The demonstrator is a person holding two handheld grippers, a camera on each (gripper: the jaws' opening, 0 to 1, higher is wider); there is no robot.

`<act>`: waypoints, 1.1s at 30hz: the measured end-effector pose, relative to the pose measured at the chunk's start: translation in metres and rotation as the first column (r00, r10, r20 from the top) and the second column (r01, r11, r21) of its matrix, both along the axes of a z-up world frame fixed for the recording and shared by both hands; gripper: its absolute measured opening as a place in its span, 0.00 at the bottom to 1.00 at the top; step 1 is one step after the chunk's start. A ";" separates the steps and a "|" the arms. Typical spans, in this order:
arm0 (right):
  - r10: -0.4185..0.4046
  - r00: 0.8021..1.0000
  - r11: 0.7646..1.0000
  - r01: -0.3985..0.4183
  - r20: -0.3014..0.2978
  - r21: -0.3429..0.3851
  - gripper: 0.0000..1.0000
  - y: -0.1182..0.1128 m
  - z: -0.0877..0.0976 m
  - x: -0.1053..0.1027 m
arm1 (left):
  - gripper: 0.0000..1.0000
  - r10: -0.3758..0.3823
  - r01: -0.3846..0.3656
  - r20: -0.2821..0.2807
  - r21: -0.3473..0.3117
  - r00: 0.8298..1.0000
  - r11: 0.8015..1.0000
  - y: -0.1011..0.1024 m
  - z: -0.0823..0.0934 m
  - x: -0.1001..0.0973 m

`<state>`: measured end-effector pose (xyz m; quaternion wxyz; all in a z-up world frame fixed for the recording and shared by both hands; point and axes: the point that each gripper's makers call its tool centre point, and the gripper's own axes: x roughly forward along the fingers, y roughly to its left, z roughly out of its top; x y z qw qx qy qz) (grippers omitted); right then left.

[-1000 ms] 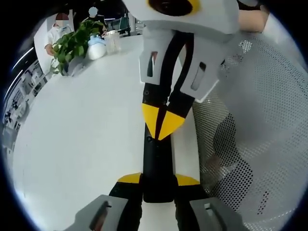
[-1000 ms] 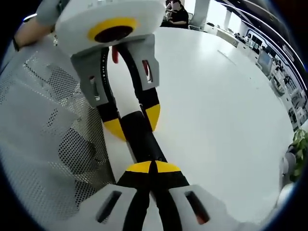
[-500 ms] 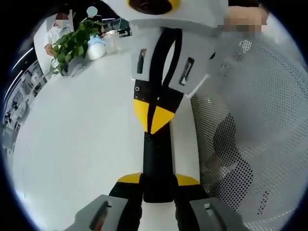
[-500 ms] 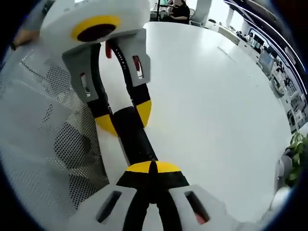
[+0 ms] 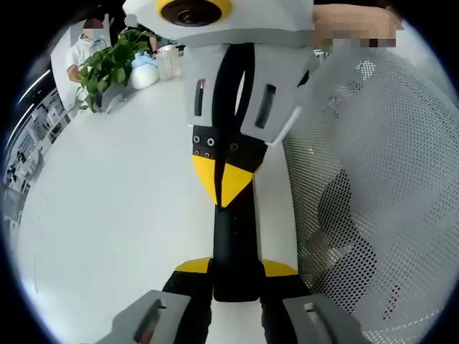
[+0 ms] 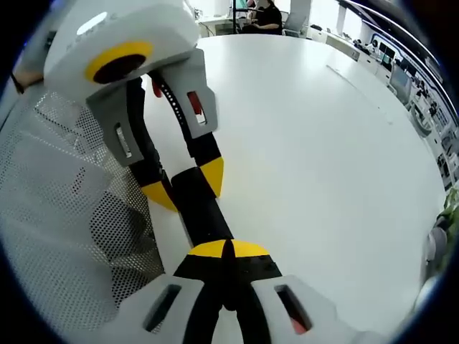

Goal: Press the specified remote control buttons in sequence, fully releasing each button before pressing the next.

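A long black remote [image 5: 234,240] lies lengthwise between the two grippers, just above the white table [image 5: 115,215]. My left gripper [image 5: 235,266] is shut on its near end, one yellow tip on each side. My right gripper [image 5: 224,188] comes in from above, shut, with its joined yellow tips resting on the remote's top face. In the right gripper view, the right gripper [image 6: 228,249] has its tips together on the remote [image 6: 204,211]. Beyond it, the left gripper [image 6: 186,185] clamps the remote's far end. The buttons are hidden.
A white mesh chair [image 5: 373,186] stands close on the right of the left gripper view and shows as the mesh chair [image 6: 64,215] in the other view. A potted plant [image 5: 107,68] and cups [image 5: 154,66] stand at the table's far end, with a seated person [image 6: 265,18] beyond.
The right gripper has swung a little leftward over the remote, its tips staying on the top face. The left gripper keeps its hold on the remote.
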<state>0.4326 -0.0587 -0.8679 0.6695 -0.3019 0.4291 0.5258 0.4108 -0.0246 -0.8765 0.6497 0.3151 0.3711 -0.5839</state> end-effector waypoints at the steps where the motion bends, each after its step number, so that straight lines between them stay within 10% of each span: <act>1: 0.006 1.000 1.000 -0.006 -0.003 -0.004 0.00 0.000 0.000 0.000 | 0.24 0.000 0.000 0.000 0.000 1.000 1.000 0.000 0.000 0.000; 33: 0.043 0.971 0.984 -0.082 -0.235 -0.158 0.00 0.003 -0.006 0.002 | 0.24 0.004 -0.004 -0.006 -0.005 1.000 1.000 0.000 0.000 0.000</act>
